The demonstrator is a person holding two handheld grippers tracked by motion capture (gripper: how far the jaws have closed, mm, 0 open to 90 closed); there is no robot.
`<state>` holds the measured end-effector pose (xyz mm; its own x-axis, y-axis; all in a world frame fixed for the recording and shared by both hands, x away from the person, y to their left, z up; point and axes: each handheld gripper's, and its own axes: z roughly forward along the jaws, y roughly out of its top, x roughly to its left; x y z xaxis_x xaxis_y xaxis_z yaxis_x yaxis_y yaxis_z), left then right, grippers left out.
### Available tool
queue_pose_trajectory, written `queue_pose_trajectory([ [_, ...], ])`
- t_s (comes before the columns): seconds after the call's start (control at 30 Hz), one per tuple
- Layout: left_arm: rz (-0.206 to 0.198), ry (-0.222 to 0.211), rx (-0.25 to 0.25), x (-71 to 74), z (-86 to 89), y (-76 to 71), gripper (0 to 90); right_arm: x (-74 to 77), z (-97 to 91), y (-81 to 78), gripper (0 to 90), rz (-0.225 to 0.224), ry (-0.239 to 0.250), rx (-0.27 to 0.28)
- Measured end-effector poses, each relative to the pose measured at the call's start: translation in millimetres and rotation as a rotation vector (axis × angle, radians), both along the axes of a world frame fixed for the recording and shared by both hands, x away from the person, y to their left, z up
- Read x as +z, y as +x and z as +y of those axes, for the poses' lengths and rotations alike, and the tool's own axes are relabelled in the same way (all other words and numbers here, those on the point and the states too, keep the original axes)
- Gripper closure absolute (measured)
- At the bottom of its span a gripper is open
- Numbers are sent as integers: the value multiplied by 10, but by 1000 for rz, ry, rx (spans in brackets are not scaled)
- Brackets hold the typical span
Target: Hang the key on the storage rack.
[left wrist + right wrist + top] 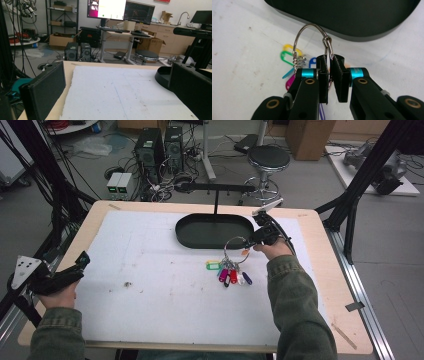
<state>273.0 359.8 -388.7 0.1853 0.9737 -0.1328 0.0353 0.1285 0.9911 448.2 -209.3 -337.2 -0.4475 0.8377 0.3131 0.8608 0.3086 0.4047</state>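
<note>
**Camera Placement**

High view: fixed above the person's side, facing forward and down over the whole table. Left gripper view: low at the table's left edge, facing level across it. Right gripper view: close, facing down. All share the black tray.

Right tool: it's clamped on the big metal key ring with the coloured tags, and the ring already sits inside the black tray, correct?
Not quite. The right tool is clamped on the metal key ring, but the ring is not in the black tray; it is over the white mat just in front of the tray, with the coloured tags hanging down to the mat. The high view shows this.
</note>
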Motion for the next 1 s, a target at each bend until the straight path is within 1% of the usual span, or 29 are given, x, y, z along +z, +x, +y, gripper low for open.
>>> queue_pose_trajectory([
  [0.03, 1, 0, 1, -1, 1, 0, 17, 22, 7, -6, 835, -4, 6, -2],
  [0.1, 1, -1, 1, -1, 2, 1, 17, 61, 24, -4, 835, -16, -2, 11],
  [0.13, 1, -2, 0, -1, 2, 1, 17, 80, 37, -9, 835, -14, 0, 6],
  [0.2, 2, -2, 0, -1, 2, 2, 17, 116, 42, -3, 835, -27, 4, 19],
  [0.27, 2, -1, 0, -1, 2, 1, 17, 160, 53, -8, 835, -27, 19, 18],
  [0.4, 3, -3, 1, -3, 0, 5, 17, 243, 51, -9, 834, -43, 38, 24],
  [0.47, 3, -1, -2, -4, 0, 7, 17, 292, 48, -7, 834, -54, 42, 42],
  [0.53, 4, -1, -3, -5, -3, 8, 17, 363, 47, 2, 834, -62, 60, 49],
  [0.67, 3, -3, -3, -5, -5, 10, 17, 422, 65, 12, 834, -68, 59, 53],
  [0.77, 5, -2, -4, -6, -5, 13, 17, 491, 95, 29, 834, -78, 51, 68],
  [0.83, 5, -2, -4, -7, -5, 13, 17, 543, 110, 44, 834, -95, 60, 75],
  [0.9, 6, -2, -4, -8, -5, 15, 17, 591, 123, 61, 833, -98, 73, 77],
  [1.0, 5, -2, -5, -8, -7, 16, 17, 661, 151, 87, 832, -110, 67, 88],
])
